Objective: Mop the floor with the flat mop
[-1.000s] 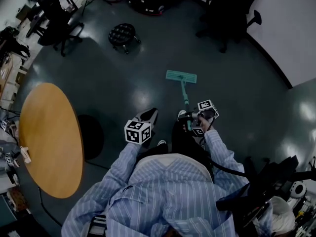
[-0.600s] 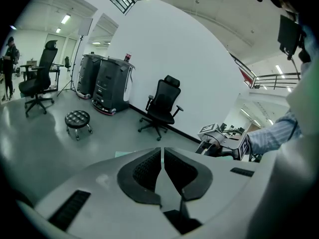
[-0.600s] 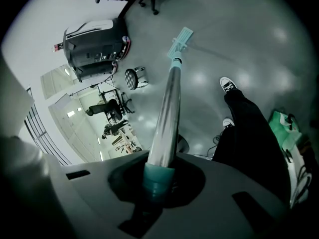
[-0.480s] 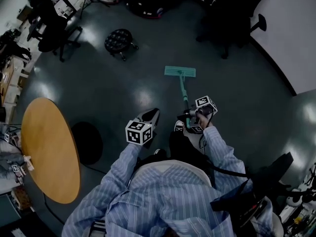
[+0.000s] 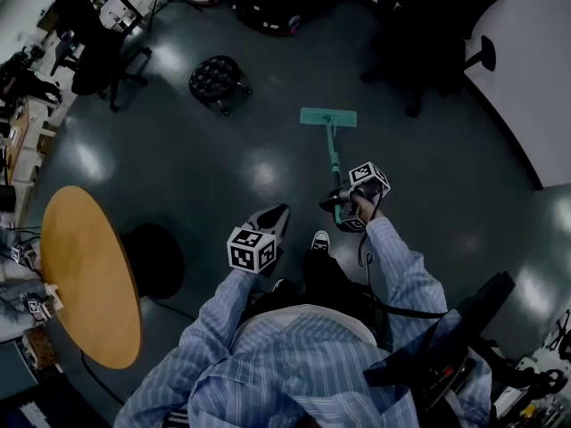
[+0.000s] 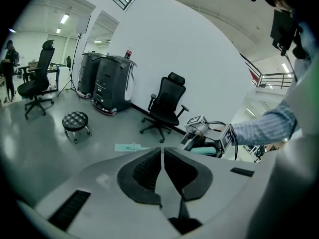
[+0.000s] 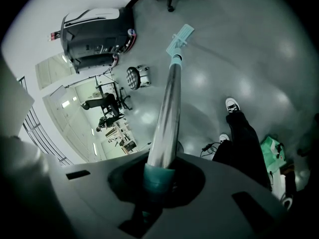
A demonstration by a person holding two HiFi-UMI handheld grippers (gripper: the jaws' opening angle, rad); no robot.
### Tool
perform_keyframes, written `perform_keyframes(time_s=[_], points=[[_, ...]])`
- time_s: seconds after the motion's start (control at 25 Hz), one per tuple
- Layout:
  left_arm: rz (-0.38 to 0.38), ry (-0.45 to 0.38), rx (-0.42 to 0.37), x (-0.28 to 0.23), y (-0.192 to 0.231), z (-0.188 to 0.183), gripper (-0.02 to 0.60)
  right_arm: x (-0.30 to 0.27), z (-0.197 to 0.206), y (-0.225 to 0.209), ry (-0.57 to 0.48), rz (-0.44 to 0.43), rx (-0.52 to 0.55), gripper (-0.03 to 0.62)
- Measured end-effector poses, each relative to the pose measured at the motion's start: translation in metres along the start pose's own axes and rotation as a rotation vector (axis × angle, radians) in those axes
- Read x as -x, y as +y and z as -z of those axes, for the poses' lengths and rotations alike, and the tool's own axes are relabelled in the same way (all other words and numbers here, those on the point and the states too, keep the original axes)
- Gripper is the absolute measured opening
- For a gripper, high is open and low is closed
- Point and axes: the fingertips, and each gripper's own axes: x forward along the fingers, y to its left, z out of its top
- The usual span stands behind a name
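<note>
Fingers of the right gripper (image 7: 158,177) are clamping the flat mop (image 7: 168,106) by its teal grip; the left gripper (image 6: 163,152) is holding its fingers together, empty.

Outfit first: light blue-and-white striped shirt (image 5: 303,355) with long sleeves (image 5: 406,279) running right up to the back of each gripper; dark trousers (image 7: 249,143); dark sneakers (image 7: 231,105) with white toe caps and soles. The left gripper (image 6: 163,151) is a smooth matte grey shell, kinda rounded; its pads (image 6: 147,171) are black and ribbed; there's a dark rectangular slot (image 6: 70,209) out to each side of the jaws. The right gripper (image 7: 159,176) has the same grey shell and slots. Each carries a white cube (image 5: 251,249) behind the jaws with black square markers; a black cable (image 5: 361,259) trails off the rear of the right one along the sleeve.
</note>
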Motion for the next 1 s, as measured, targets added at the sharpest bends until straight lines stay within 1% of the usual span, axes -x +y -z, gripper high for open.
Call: perform_keyframes(time_s=[0.28, 0.52, 0.84, 1.0], points=[[-0.045, 0.008, 0.032, -0.017, 0.007, -0.003, 0.023, 0.016, -0.075, 0.033, -0.037, 0.011, 0.02, 0.032], [-0.094, 0.025, 0.077, -0.017, 0.02, 0.011, 0.023, 0.028, -0.137, 0.048, -0.079, 0.028, 0.017, 0.032], [-0.123, 0.042, 0.11, -0.023, 0.037, 0.019, 0.023, 0.023, -0.189, 0.073, -0.096, 0.044, 0.013, 0.031], [-0.122, 0.035, 0.124, -0.026, 0.037, 0.017, 0.023, 0.024, -0.214, 0.083, -0.134, 0.023, -0.015, 0.031]])
